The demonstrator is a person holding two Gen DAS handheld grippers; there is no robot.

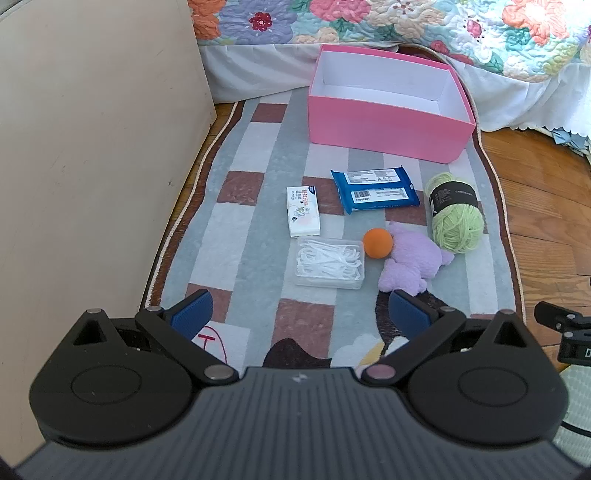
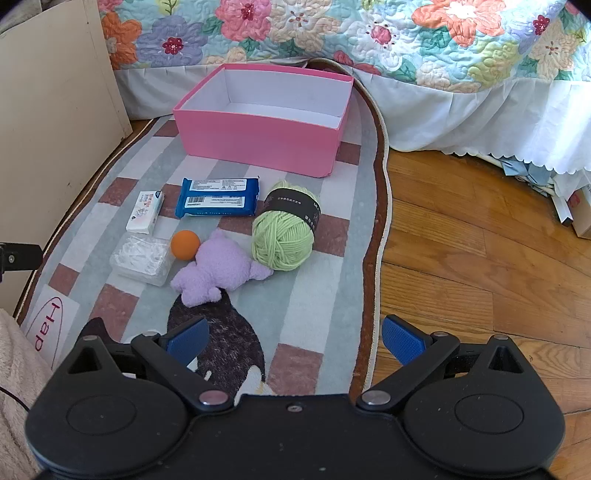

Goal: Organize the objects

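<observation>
An empty pink box (image 1: 384, 129) (image 2: 258, 142) stands at the far end of a checked rug. Nearer lie a blue wipes pack (image 1: 375, 190) (image 2: 218, 197), a white tissue pack (image 1: 303, 210) (image 2: 145, 212), a clear box of floss picks (image 1: 330, 263) (image 2: 142, 260), an orange ball (image 1: 377, 242) (image 2: 185, 245), a purple plush toy (image 1: 410, 260) (image 2: 216, 271) and a green yarn ball (image 1: 456, 216) (image 2: 284, 232). My left gripper (image 1: 301, 317) is open, short of the floss box. My right gripper (image 2: 295, 341) is open over the rug's near edge, holding nothing.
A bed with a floral quilt (image 2: 332, 29) and white skirt runs behind the box. A beige cabinet side (image 1: 92, 147) borders the rug on the left. Wooden floor (image 2: 480, 258) lies to the right, with papers and boxes (image 2: 569, 199) under the bed.
</observation>
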